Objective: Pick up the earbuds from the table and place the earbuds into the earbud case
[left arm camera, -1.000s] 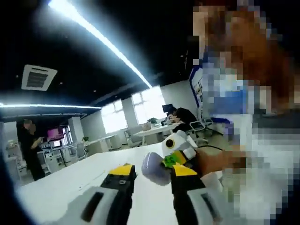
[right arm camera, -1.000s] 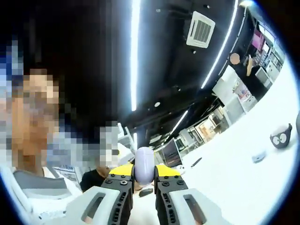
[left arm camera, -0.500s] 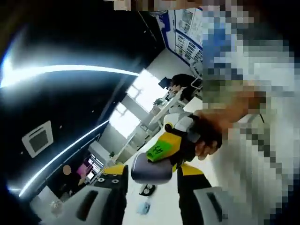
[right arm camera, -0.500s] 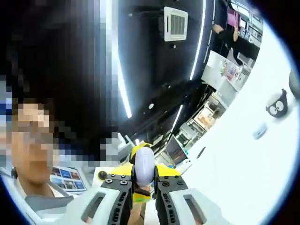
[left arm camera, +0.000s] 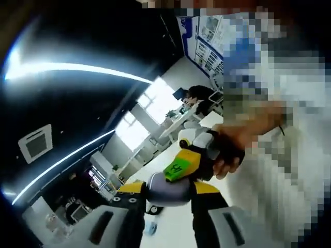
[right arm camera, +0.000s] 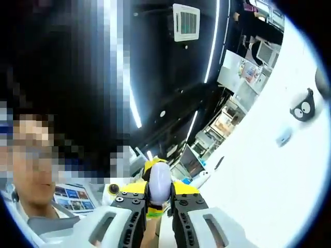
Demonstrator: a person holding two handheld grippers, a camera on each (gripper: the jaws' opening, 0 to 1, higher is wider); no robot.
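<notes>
A lavender earbud case [right arm camera: 159,182] is pinched between the yellow-tipped jaws of my right gripper [right arm camera: 159,192], held up in the air. In the left gripper view the same case [left arm camera: 168,188] lies in the gap of my left gripper [left arm camera: 168,190], whose jaws stand wide on either side of it. The right gripper, with a green label [left arm camera: 178,166] and held by a gloved hand [left arm camera: 227,152], comes in from above the case there. A small pale blue item [right arm camera: 283,138] lies on the white table [right arm camera: 258,186], too small to make out.
A black owl-like figure [right arm camera: 303,108] sits on the table near the pale blue item. The person's white-sleeved body [left arm camera: 279,186] is close on the right of the left gripper view. Office desks, people and ceiling lights lie behind.
Both views have rolled and tilted up towards the ceiling. The case now sits closer in and deeper between the left jaws. The right gripper's hold on it is unchanged.
</notes>
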